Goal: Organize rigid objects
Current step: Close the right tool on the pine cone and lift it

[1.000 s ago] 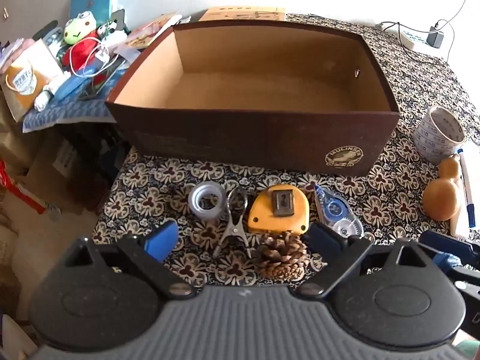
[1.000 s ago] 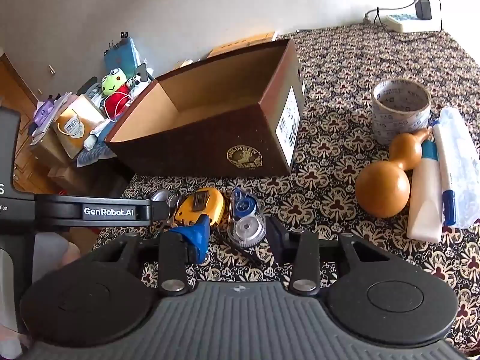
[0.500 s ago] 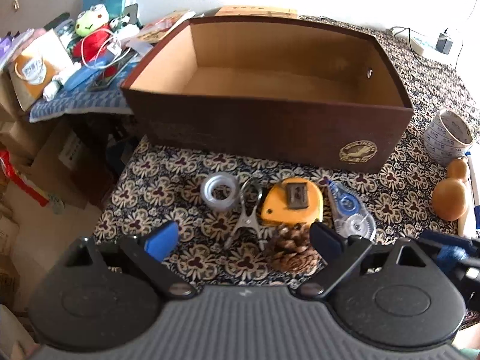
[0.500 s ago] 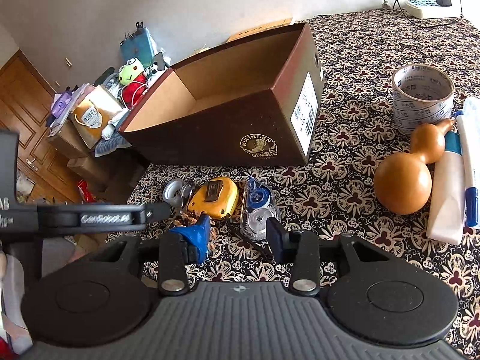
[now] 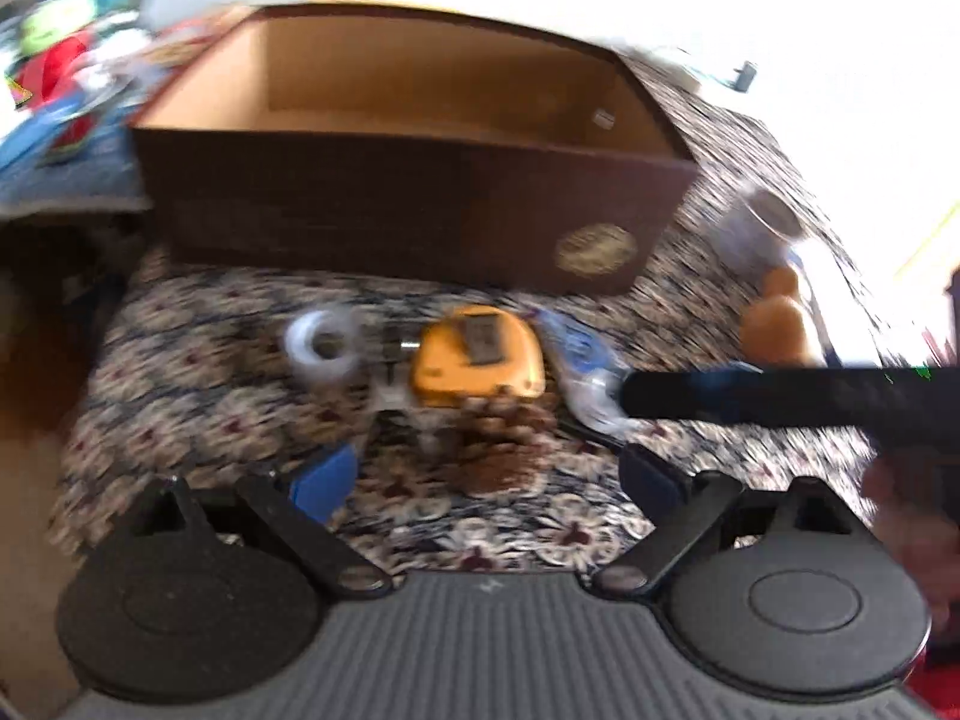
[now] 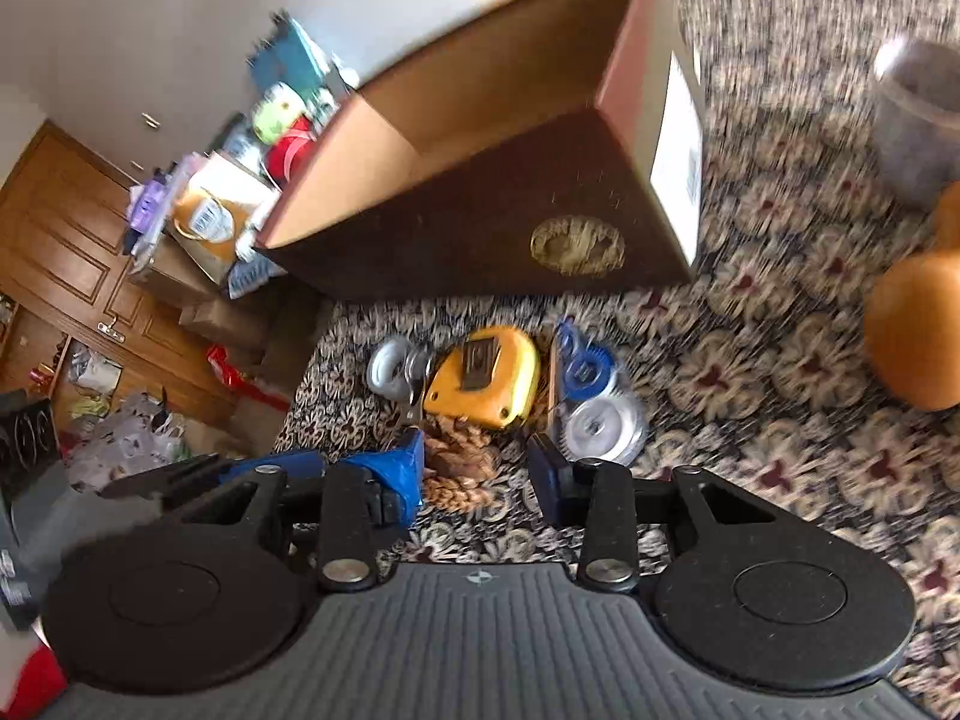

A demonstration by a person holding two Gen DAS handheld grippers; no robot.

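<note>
On the front wall of the big brown cardboard box (image 6: 480, 228) sits a round gold badge (image 6: 577, 244), too blurry to read. At 3 o'clock on the box's end is a white sticker (image 6: 678, 180) with smeared black lines.

Everything rests on a dark cloth with a cream flower pattern (image 6: 750, 372). A brown wooden door (image 6: 66, 252) and piles of clutter fill the room at 9 o'clock.

Both grippers tilt down toward the cloth. The left gripper (image 5: 486, 474) has its blue fingers wide apart, with nothing squeezed. The right gripper (image 6: 477, 471) has just been closing, but its fingers do not press anything yet; the brown pine cone (image 6: 462, 462) sits between them. Just past it, at 12 o'clock, lies the yellow tape measure (image 6: 483, 375), with a clear tape roll (image 6: 387, 369) beside it at 9 o'clock and a blue-and-clear correction tape (image 6: 591, 402) at 3 o'clock. An orange gourd (image 6: 915, 336) sits well apart.
</note>
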